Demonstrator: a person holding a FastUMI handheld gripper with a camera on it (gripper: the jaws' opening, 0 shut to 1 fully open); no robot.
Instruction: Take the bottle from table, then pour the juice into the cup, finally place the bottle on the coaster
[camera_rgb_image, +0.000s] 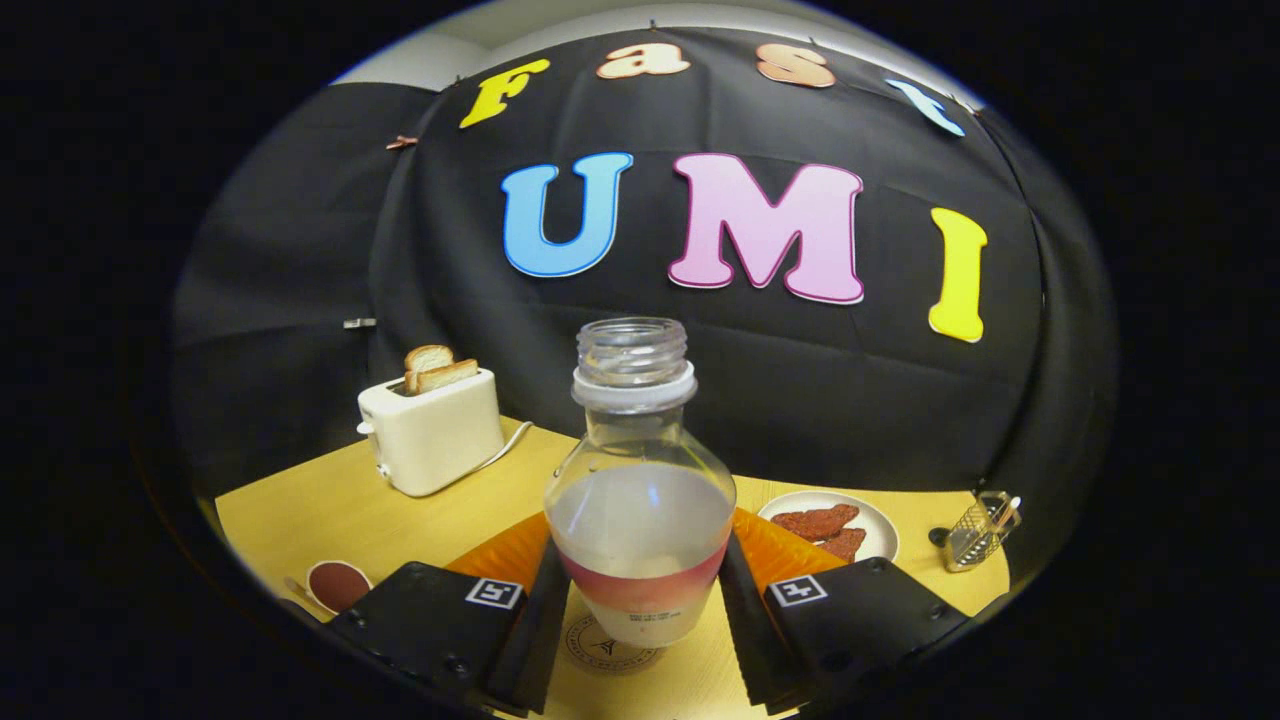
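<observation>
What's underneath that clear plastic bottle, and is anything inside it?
The clear plastic bottle, uncapped and gripped between the fingers, holds pale cloudy liquid. Below it lies a round printed coaster; whether the bottle rests on it is unclear. An orange mat shows behind it, partly covered.

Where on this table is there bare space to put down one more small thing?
The widest bare wood lies in front of the toaster, between it and the orange mat. A narrower strip lies between the plate and the wire holder. The middle is crowded: the gripper is shut on the bottle above the round coaster.
</observation>
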